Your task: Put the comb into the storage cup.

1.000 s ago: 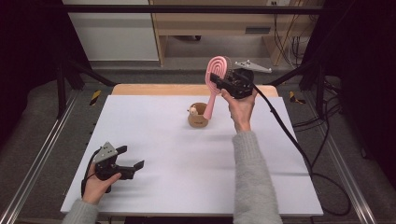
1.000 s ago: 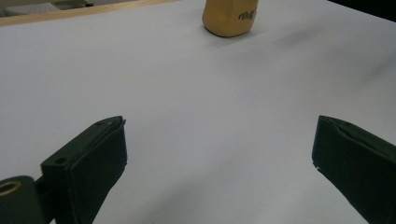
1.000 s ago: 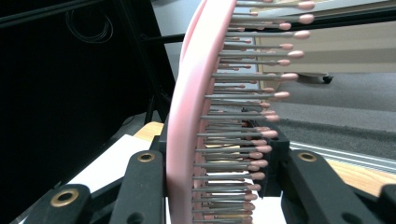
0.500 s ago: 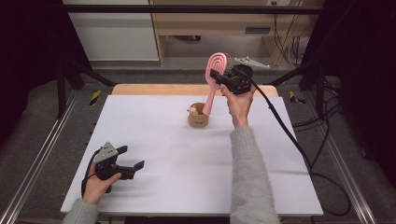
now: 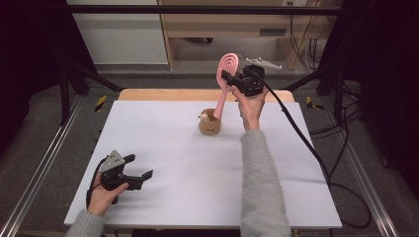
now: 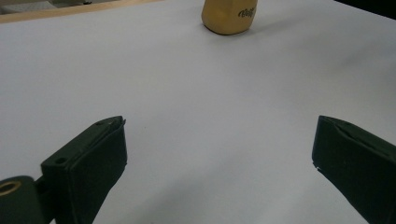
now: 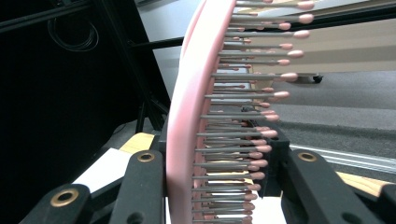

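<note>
Your right gripper (image 5: 228, 79) clamps the pink hairbrush (image 5: 226, 74) by its head — the brush hangs raised, its handle tip dipping into the tan cup (image 5: 209, 125). Your left gripper (image 5: 141, 168) rests well apart from that cup — jaws spread, holding nothing.

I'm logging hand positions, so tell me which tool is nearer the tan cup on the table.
Right. The right tool grips the pink hairbrush, whose handle reaches down into the tan cup. The left tool rests open near the table's front left corner, well away.
</note>
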`<state>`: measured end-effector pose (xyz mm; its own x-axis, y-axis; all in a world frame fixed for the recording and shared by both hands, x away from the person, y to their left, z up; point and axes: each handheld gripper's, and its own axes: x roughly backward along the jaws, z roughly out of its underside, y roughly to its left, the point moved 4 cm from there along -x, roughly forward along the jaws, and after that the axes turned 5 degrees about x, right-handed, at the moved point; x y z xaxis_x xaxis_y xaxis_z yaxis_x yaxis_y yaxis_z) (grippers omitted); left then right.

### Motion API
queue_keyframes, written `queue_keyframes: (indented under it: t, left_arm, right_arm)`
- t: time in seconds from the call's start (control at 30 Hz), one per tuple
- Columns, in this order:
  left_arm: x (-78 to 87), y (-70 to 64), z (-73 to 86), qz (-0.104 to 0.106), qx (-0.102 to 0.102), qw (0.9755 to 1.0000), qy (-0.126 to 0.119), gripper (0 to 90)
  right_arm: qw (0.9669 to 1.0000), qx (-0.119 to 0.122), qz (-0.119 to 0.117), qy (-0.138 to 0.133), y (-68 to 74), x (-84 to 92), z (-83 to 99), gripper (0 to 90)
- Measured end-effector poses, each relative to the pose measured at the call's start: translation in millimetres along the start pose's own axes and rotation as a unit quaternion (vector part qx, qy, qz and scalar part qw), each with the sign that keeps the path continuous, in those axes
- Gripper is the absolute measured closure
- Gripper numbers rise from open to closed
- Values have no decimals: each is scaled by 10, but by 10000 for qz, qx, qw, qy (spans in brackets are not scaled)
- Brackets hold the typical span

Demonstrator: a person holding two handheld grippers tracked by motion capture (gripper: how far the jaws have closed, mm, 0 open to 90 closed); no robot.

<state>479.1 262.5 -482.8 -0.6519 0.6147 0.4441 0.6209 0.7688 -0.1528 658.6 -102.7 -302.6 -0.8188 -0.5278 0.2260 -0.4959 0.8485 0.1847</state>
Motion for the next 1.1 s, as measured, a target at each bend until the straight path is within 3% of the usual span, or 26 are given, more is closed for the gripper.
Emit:
queue_keyframes:
  t: [1.1]
  left_arm:
    - [-11, 1, 13, 3, 2, 10000, 34, 30]
  right_arm:
    - [9997, 21, 179, 142, -38, -364, 184, 629]
